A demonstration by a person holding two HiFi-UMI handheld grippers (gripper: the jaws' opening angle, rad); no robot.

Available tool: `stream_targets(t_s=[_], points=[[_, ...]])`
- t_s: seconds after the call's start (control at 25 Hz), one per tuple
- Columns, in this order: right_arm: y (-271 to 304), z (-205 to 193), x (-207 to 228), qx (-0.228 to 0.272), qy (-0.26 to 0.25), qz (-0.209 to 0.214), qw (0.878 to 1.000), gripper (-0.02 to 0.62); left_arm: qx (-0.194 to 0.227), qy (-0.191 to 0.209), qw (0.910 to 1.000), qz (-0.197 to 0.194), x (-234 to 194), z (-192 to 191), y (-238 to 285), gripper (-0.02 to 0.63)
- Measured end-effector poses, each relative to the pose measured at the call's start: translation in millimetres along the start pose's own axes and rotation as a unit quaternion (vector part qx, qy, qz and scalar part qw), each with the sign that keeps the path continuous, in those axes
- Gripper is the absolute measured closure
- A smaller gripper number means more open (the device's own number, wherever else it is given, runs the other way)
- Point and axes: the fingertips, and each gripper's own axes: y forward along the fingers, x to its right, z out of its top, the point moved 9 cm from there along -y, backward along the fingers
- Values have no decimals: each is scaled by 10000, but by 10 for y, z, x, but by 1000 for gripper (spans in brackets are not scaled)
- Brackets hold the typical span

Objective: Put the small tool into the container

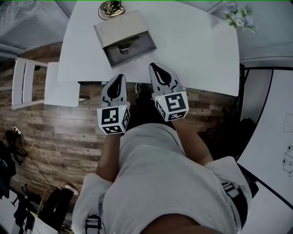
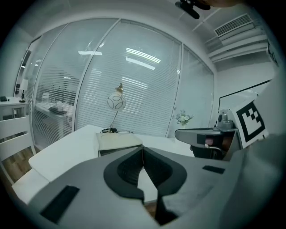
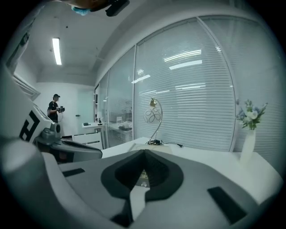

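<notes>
A flat container (image 1: 124, 37) with a beige lid and a grey inner tray lies at the far side of the white table (image 1: 192, 50). A small dark tool (image 1: 122, 47) lies in the grey tray. My left gripper (image 1: 120, 77) hangs at the table's near edge, shut and holding nothing. To its right, my right gripper (image 1: 153, 67) reaches slightly over that edge, also shut and bare. The container (image 2: 118, 142) shows beyond the left gripper (image 2: 143, 150) in the left gripper view. The right gripper (image 3: 144, 154) points toward the same container (image 3: 154, 146).
A wire desk lamp (image 1: 111, 8) stands behind the container, and a vase of flowers (image 1: 239, 17) at the table's far right corner. A white chair (image 1: 34, 84) sits left of the table. A whiteboard (image 1: 274, 132) leans at the right. A person (image 3: 54, 109) stands far back.
</notes>
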Motion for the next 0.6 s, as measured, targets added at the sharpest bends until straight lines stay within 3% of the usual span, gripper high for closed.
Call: stream_targets(t_s=[0.24, 0.4, 0.6], points=[[-358, 313, 12, 451, -282, -277, 9982, 569, 456, 263, 9985, -116, 191, 276, -191, 581], [-448, 527, 79, 685, -488, -466, 9954, 569, 752, 734, 9945, -29, 318, 538, -222, 581], [-531, 739, 165, 876, -527, -372, 9941, 569, 1041, 646, 9924, 149, 388, 803, -251, 581]])
